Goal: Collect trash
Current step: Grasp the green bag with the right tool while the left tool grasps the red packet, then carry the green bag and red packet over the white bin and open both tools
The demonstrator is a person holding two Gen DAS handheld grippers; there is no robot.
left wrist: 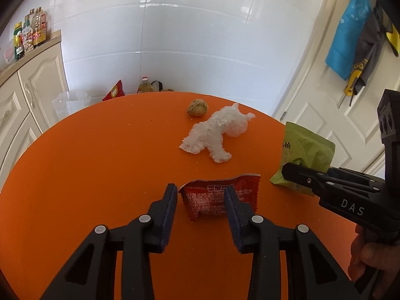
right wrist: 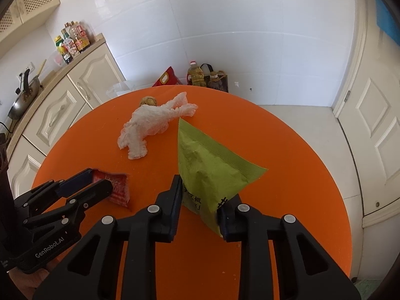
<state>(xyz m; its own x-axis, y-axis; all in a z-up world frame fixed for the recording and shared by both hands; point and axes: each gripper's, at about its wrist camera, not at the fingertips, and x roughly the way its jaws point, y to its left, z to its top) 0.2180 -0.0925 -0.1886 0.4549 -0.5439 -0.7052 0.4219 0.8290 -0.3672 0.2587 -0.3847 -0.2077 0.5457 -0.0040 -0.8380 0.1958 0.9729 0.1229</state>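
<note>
A red torn snack wrapper (left wrist: 220,197) lies on the round orange table (left wrist: 100,155). My left gripper (left wrist: 201,195) is open with its fingers on either side of the wrapper; it also shows in the right wrist view (right wrist: 100,182) around the wrapper (right wrist: 120,190). A green snack bag (right wrist: 210,172) stands up between the fingers of my right gripper (right wrist: 200,197), which is open around it and touches it lightly; the bag shows in the left wrist view (left wrist: 305,155) too. A crumpled white tissue (left wrist: 217,132) and a brown food lump (left wrist: 197,107) lie further back.
Cream cabinets (right wrist: 60,107) with sauce bottles (right wrist: 72,40) and a wok (right wrist: 22,95) stand to the left. A white plastic bag (left wrist: 71,102), a red bag (right wrist: 167,77) and oil bottles (right wrist: 197,75) sit on the floor behind the table. A white door (right wrist: 375,125) is at the right.
</note>
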